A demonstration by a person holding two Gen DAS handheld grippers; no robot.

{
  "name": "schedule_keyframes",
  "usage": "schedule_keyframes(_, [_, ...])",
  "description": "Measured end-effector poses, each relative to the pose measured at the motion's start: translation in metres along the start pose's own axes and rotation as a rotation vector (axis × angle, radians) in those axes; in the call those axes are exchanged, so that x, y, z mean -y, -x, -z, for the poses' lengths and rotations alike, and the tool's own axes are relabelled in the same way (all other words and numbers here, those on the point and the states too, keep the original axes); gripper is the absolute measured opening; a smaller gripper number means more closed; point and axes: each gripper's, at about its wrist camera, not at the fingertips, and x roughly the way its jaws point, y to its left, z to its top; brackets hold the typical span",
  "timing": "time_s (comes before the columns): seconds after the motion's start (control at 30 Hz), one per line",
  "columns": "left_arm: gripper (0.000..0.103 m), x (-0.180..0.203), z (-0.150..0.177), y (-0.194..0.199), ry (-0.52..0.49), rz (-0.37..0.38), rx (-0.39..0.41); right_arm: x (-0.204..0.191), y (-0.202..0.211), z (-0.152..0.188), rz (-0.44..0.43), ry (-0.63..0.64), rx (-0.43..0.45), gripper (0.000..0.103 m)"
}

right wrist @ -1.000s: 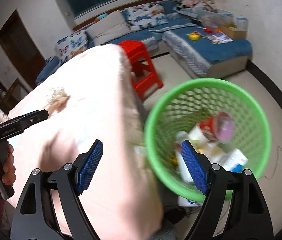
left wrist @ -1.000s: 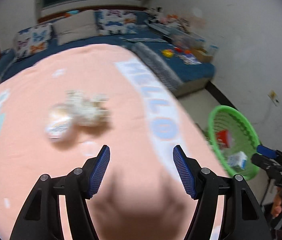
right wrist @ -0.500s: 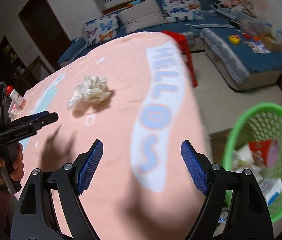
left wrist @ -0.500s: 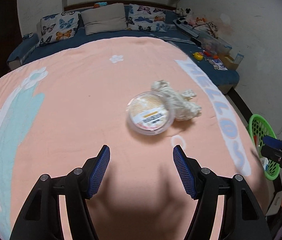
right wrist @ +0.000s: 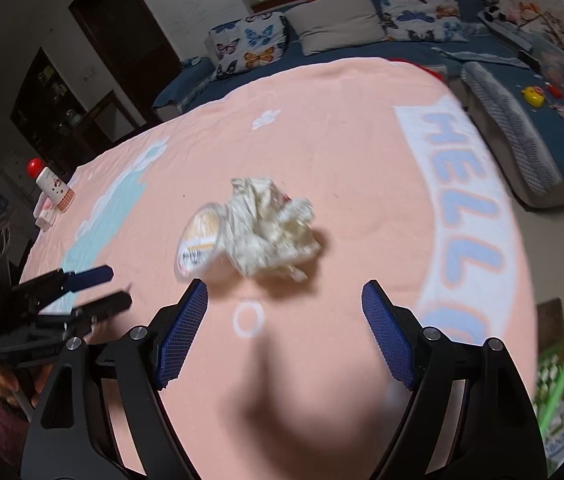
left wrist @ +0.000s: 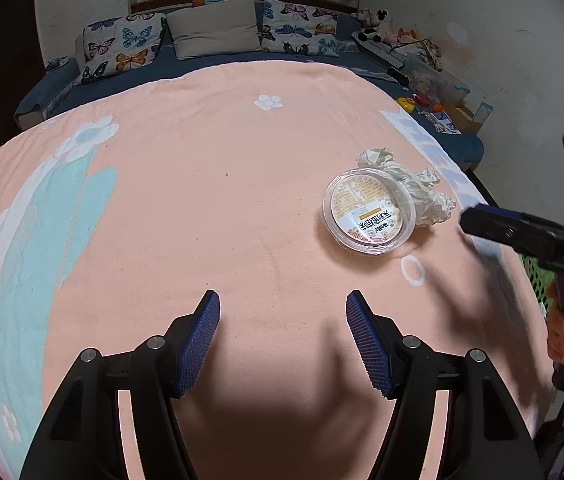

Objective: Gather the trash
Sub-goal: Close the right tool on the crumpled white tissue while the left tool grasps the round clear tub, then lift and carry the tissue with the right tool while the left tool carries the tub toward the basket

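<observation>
Left wrist view: we look down along the left gripper [left wrist: 282,320] at a peach blanket [left wrist: 202,200] covering the bench.
Left jaws: we see them spread partway with only bare blanket between the blue pads; they hold nothing.
Left gripper pose: tilted downward, hovering over the near middle of the blanket, well short of the trash.
Trash, left view: a round clear plastic lid [left wrist: 369,210] with a printed label lies flat on the blanket to the right of centre; a crumpled white paper wad [left wrist: 417,184] touches its far right side.
Right gripper, seen from the left: the right gripper [left wrist: 477,220] reaches in from the right edge, its tip just beside the wad, gripped by a hand [left wrist: 561,328].
Right wrist view: we see the right gripper [right wrist: 283,336] pointing down, the wad [right wrist: 270,228] just ahead and the lid [right wrist: 200,240] behind it to the left.
Right jaws: wide apart and empty.
Only in the right view: the left gripper [right wrist: 94,288] at the left edge, a red-capped bottle [right wrist: 52,188] at the blanket's far left corner, and a green basket [right wrist: 561,380] with trash at the lower right.
Edges and room: open blanket surrounds the trash on every side; the right edge of the bench falls away towards the basket.
</observation>
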Motion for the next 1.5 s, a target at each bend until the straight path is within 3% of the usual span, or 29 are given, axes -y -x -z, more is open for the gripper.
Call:
schedule_keyframes(0.37, [0.068, 0.000, -0.005, -0.011, -0.052, 0.031, -0.003, 0.010, -0.037, -0.018, -0.052, -0.040, -0.035, 0.073])
schedule_keyframes(0.6, [0.072, 0.013, -0.011, -0.016, -0.088, 0.060, -0.003, 0.006, -0.041, -0.022, -0.074, -0.034, -0.027, 0.063])
schedule_keyframes(1.13, [0.076, 0.056, -0.038, -0.042, -0.213, 0.085, 0.007, 0.037, 0.000, -0.009, -0.035, -0.088, 0.038, 0.059])
schedule_keyframes(1.5, [0.076, 0.064, -0.054, -0.067, -0.223, 0.091, 0.003, 0.050, 0.033, 0.011, 0.026, -0.086, 0.066, 0.059])
